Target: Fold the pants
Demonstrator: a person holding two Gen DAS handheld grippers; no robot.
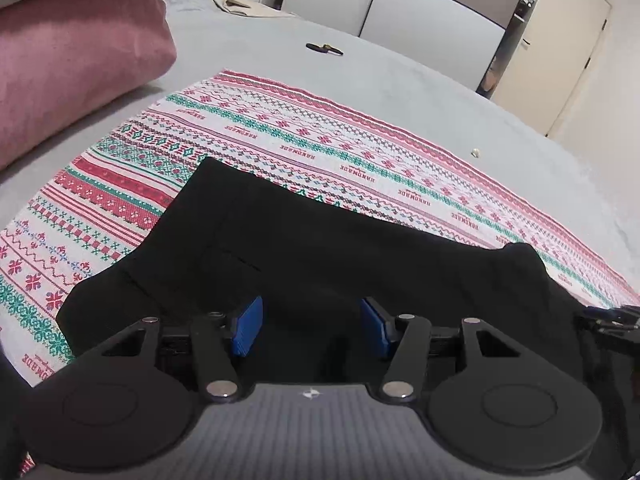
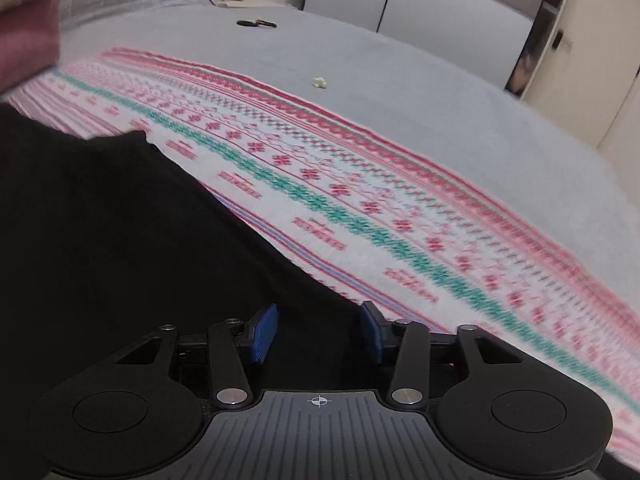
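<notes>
Black pants (image 1: pixel 304 240) lie flat on a patterned cloth (image 1: pixel 280 128) with red, green and white woven bands, spread over a grey bed (image 1: pixel 248 40). In the left wrist view the pants run from a squared end at the upper left down towards the lower right, where the fabric humps up into a small raised fold. The left tool (image 1: pixel 311 326) hangs over the near edge of the pants with its blue pads (image 1: pixel 250 326) set wide apart; black fabric shows beneath the gap, but the pads press on nothing, so it is released.

The right wrist view is blurred. There the right tool (image 2: pixel 318 330) sits over the edge of the same pants (image 2: pixel 120 220), which fill the left side of the view, with the patterned cloth (image 2: pixel 360 184) to the right. Its pads (image 2: pixel 264 330) stand apart with dark fabric under the gap and no visible grip on it.

A pink pillow (image 1: pixel 72 60) rests on the bed beside the cloth's far left corner. Farther back lie a small dark object (image 1: pixel 324 49) and a pale crumb (image 1: pixel 476 153), both on bare grey sheet.
</notes>
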